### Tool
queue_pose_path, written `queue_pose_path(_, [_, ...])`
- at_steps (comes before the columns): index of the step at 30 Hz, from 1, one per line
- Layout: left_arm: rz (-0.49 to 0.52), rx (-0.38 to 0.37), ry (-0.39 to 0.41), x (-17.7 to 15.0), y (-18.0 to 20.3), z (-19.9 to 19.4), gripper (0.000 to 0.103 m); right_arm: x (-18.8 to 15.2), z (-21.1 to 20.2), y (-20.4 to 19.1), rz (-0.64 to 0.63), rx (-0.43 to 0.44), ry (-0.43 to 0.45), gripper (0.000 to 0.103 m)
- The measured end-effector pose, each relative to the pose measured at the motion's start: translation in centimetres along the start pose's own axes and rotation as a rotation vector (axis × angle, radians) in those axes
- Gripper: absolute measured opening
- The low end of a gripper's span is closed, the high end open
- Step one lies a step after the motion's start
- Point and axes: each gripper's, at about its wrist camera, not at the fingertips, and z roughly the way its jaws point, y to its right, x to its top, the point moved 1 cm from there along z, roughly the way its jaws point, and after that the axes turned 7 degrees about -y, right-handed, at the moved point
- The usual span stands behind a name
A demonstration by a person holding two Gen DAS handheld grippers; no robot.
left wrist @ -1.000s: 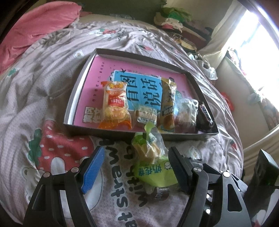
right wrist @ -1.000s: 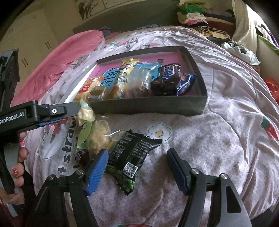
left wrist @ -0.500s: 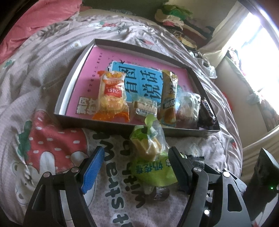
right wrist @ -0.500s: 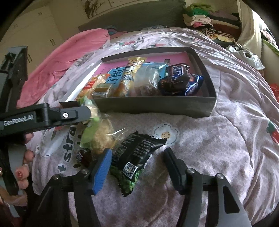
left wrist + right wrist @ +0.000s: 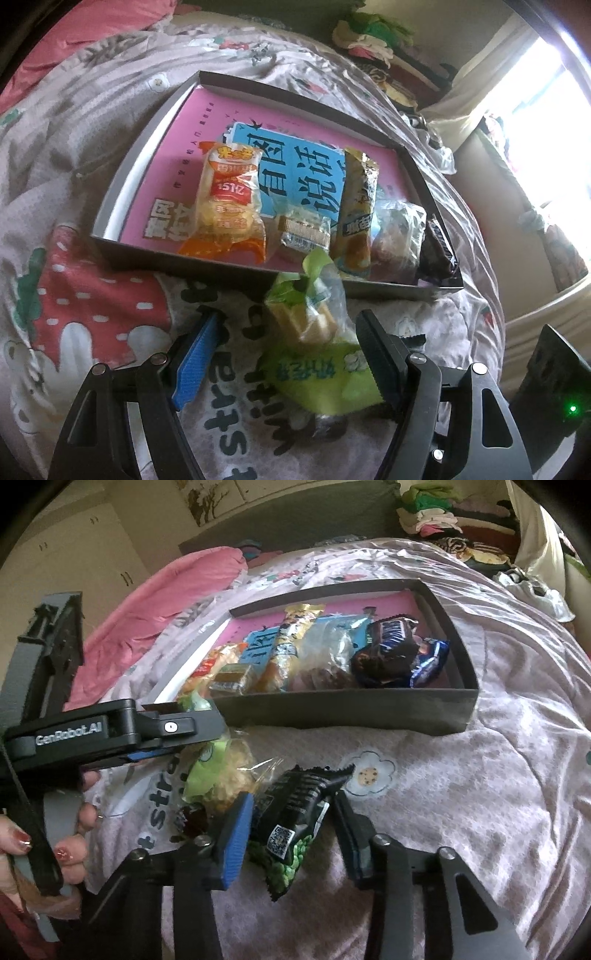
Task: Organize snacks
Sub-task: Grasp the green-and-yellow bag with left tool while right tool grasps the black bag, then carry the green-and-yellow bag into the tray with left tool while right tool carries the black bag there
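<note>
1. L tongs (image 5: pixel 284 354): jaws wide apart, gripping nothing. Green snack bag (image 5: pixel 317 354) lies on the bedspread (image 5: pixel 110 110) between the fingers; the R finger looks to be touching the bag's edge, the blue-padded L finger well clear of it.
2. R tongs (image 5: pixel 291 834): jaws part open, either side of the black pea packet (image 5: pixel 295 819). Blue pad touches or nearly touches the packet's L edge; gap on the other side. Not clamped, packet lies flat on the bedspread.
3. Box (image 5: pixel 125 184) sits at 12 o'clock from both tongs, just beyond the green bag. Pink-and-blue printed sheet covers its floor.
4. In the box, along the near wall, L wrist view: orange bun pack (image 5: pixel 229 206) at 11 o'clock, small cracker pack (image 5: pixel 304 236) at 12, tall yellow pack (image 5: pixel 356 210) at 1, clear bag (image 5: pixel 397 229) next, dark chocolate bar (image 5: pixel 439 247) at 2.
5. R wrist view: chocolate bar (image 5: pixel 391 646) lies on a blue wrapper (image 5: pixel 428 661) in the box's near R corner.
6. Green bag (image 5: pixel 218 771) at 10 o'clock from the R tongs, touching the pea packet. Small dark sweet (image 5: pixel 192 818) just beside it.
7. L tongs (image 5: pixel 207 734) come in from 9 o'clock in the R view, above the green bag; the hand (image 5: pixel 70 845) on the grip has painted nails.
</note>
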Motion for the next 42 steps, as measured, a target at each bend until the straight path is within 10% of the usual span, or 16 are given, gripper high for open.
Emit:
queue_pose_path(19, [-0.008,-0.111,0.001,-0.1,-0.2,0.1,0.036,0.5,-0.9,2.3,0.099,0.127,0.025,0.027])
queue_pose_path(42, [0.013,-0.007,0.215,3.6,-2.0,-7.5,0.033,4.1,-5.4,1.2,0.018,0.178,0.278,0.024])
